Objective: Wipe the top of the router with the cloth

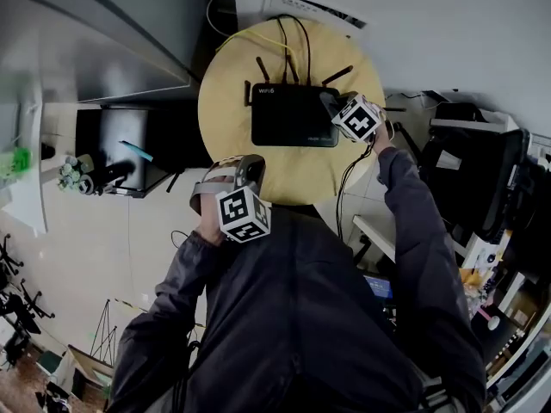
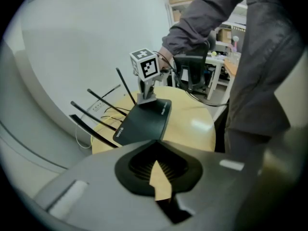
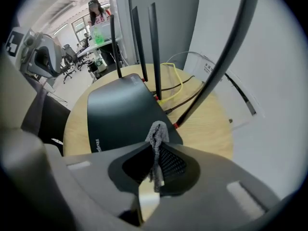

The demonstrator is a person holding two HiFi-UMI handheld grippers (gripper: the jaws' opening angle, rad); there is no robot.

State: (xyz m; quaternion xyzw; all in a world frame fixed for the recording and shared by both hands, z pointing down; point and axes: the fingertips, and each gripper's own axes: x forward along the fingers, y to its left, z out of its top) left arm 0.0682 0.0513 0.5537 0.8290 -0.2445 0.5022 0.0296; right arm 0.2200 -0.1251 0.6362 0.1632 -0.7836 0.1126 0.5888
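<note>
Gripping the grey cloth [image 3: 156, 141] between its closed jaws, the right hand-held gripper [image 3: 156, 129] stands over the near right corner of the router [image 3: 120, 114]. The cloth is a narrow bunched fold that rises above the jaw tips. Whether it touches the router's top cannot be told from any view.

Router: black, flat-topped, lying on the far half of the round wooden surface [image 1: 232, 101]. Its antennas [image 3: 154, 47] stand up along the far edge, with one more slanting across the right side. A yellow cable [image 3: 175, 76] and black cables run from its far side toward the wall.

Left hand-held gripper [image 1: 251, 165]: at the near edge of the surface, well apart from the router and pointing toward it. In its own view the jaw tips meet and nothing is held between them [image 2: 155, 143]; only bare wood shows through the gap behind the tips.

From the left gripper view, the right hand-held gripper [image 2: 147, 98] is seen upright at the router's [image 2: 144, 121] corner, with its marker cube on top.

The person's dark sleeves [image 1: 413, 222] reach to both tools. A black office chair [image 2: 192, 73] stands beyond the right side of the surface.
</note>
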